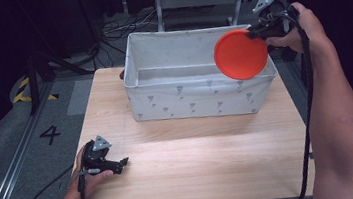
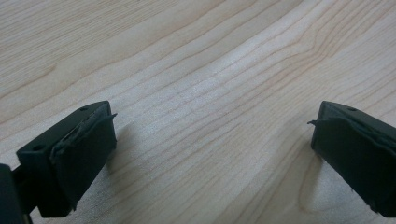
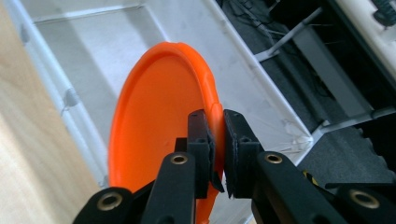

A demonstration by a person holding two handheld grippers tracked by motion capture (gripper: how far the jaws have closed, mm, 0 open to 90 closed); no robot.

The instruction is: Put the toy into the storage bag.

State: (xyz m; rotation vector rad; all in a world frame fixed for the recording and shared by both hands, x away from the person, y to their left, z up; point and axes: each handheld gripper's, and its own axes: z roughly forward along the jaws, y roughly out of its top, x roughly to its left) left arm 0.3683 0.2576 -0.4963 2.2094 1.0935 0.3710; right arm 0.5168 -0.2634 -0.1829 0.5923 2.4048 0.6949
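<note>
Right gripper (image 3: 218, 140) pinches the plate (image 1: 241, 54) by its rim above the bin (image 1: 199, 99); next, lower and release inside.

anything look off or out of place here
Nothing is spilled or broken. The one unusual thing is the orange plate, which is on edge in the air over the right end of the white fabric bin, pinched at its rim by the right gripper. The left gripper rests open on the wooden table.
</note>
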